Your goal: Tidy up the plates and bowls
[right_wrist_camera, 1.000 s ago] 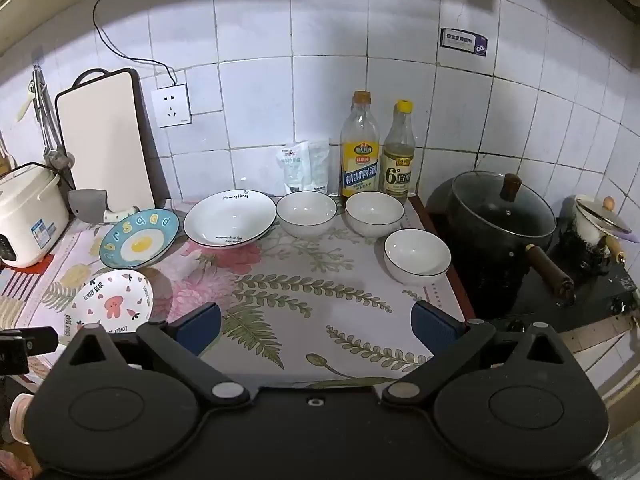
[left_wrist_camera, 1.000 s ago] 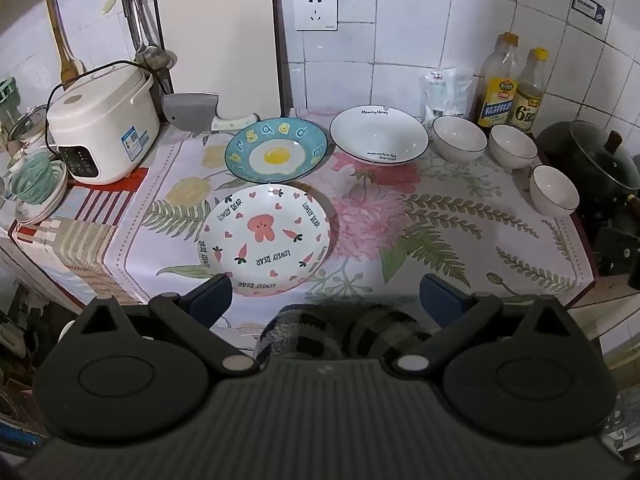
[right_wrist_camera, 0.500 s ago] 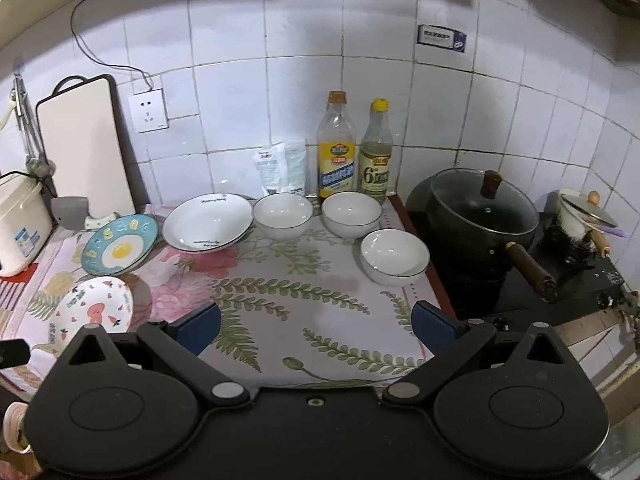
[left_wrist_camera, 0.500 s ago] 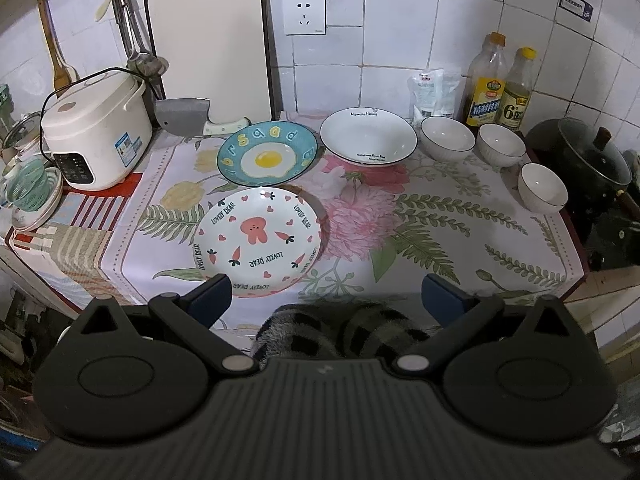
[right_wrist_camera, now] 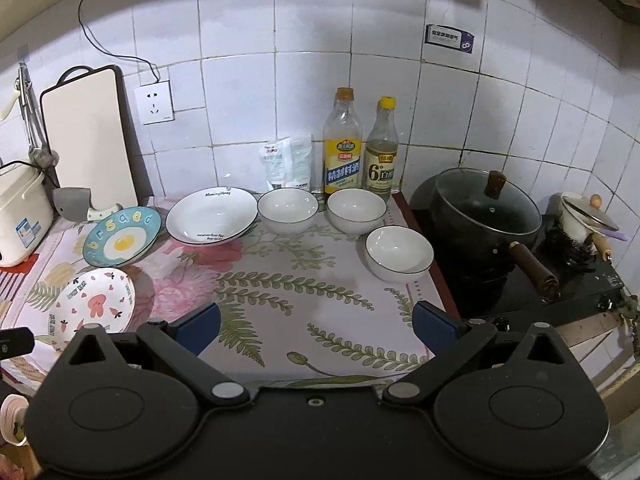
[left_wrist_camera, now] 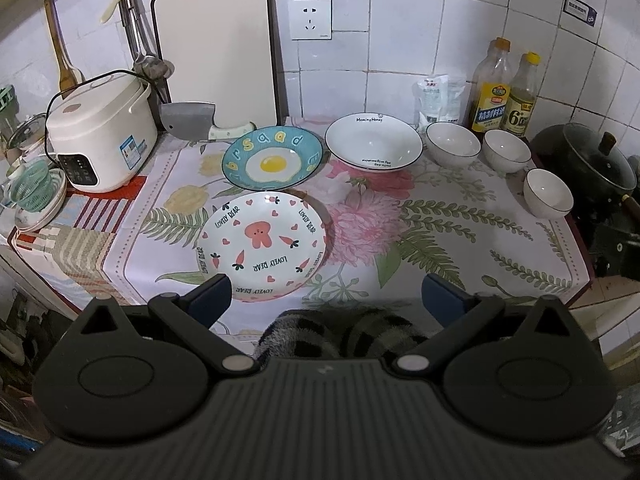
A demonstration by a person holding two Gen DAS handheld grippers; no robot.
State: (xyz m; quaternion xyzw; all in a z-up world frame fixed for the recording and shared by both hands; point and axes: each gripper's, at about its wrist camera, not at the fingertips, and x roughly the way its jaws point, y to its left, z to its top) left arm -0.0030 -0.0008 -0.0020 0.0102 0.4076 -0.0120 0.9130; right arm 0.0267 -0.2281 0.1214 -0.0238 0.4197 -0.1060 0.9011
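Left gripper [left_wrist_camera: 326, 294]: jaws spread wide, nothing held, poised at the near counter edge. The pink rabbit plate [left_wrist_camera: 262, 246] lies flat on the floral tablecloth [left_wrist_camera: 420, 240], just ahead of the left finger [left_wrist_camera: 210, 296], whose tip overlaps the plate's near rim in the view — contact cannot be confirmed. Beyond that plate, just behind it, sits the blue egg plate [left_wrist_camera: 272, 158]. Beside the egg plate, ahead of the gap between the fingers, is the wide white dish [left_wrist_camera: 374, 147].

Right gripper [right_wrist_camera: 316, 326]: jaws spread wide, nothing held, above the cloth near the counter's front edge. Three small white bowls stand apart from one another:
- first bowl [right_wrist_camera: 288, 210], far ahead between the fingers, next to the wide white dish [right_wrist_camera: 212, 216];
- second bowl [right_wrist_camera: 357, 211], just to its right, in front of two bottles [right_wrist_camera: 360, 152];
- third bowl [right_wrist_camera: 399, 254], nearest, ahead of the right finger [right_wrist_camera: 436, 326] — close to the black lidded pot [right_wrist_camera: 486, 216].

The rabbit plate [right_wrist_camera: 94, 310] lies outside the left finger [right_wrist_camera: 198, 328].
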